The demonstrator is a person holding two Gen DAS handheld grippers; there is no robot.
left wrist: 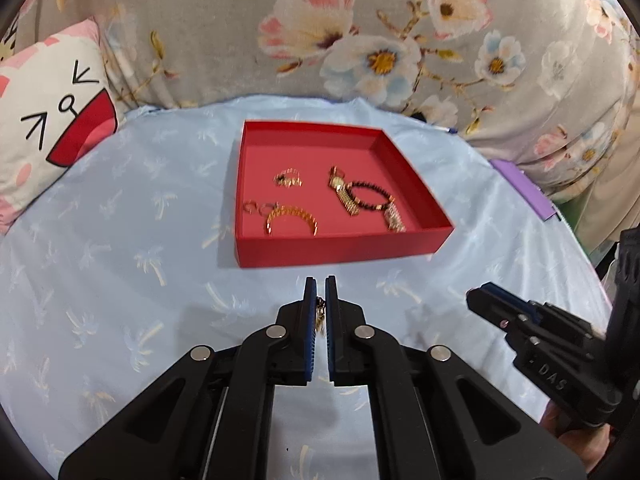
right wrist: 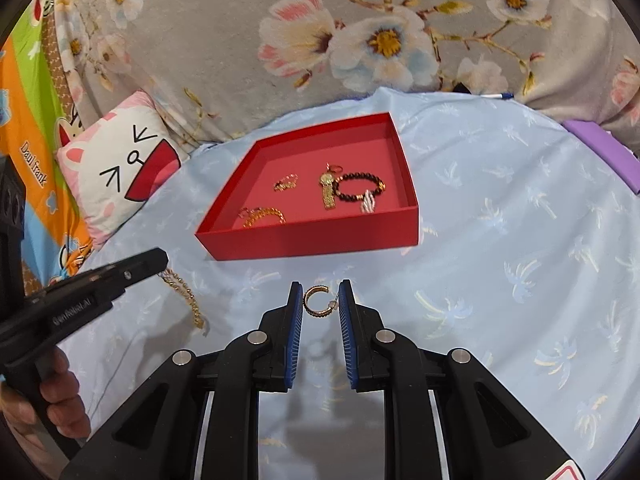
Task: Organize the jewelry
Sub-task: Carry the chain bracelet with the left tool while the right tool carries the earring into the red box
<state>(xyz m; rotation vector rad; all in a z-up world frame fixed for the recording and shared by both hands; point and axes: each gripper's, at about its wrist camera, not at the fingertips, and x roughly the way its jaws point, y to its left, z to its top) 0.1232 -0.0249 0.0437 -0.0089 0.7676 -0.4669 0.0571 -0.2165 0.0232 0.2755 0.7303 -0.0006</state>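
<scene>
A red tray sits on the light blue cloth and holds several gold pieces and a black bead bracelet. My left gripper is shut on a gold chain, held just before the tray's near wall. In the right wrist view the left gripper shows with the chain hanging from its tip onto the cloth. My right gripper is open around a gold hoop earring lying on the cloth. The right gripper also shows at the right of the left wrist view.
A cat-face pillow lies left of the tray. A floral fabric rises behind. A purple object lies at the right edge. A pen lies at the far edge of the cloth.
</scene>
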